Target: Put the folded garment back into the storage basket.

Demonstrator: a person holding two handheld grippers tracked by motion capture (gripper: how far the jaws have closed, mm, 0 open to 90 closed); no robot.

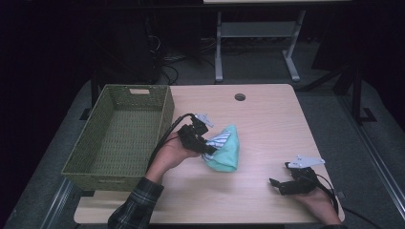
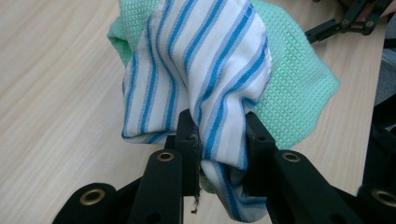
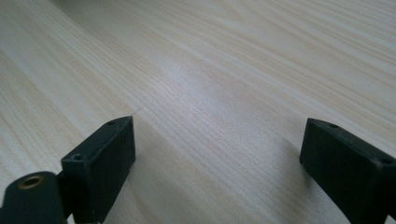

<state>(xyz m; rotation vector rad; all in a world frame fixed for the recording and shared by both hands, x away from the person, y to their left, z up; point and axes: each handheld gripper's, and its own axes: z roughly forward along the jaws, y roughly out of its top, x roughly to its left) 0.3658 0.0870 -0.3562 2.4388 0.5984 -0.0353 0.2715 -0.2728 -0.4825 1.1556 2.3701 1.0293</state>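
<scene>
A: Item: striped cloth [image 2: 196, 70], bundled with a green waffle cloth [image 2: 299, 88], lying mid-desk [image 1: 267, 119], just right of the woven basket [image 1: 119, 138]. Handling?

B: Soft, light, limp; sagging is being expected. A gathered fold is being pinched by the left tool [image 1: 206, 147], jaws clamped on it. The right tool [image 1: 279, 183] is being rested near right, jaws apart, nothing held.
</scene>
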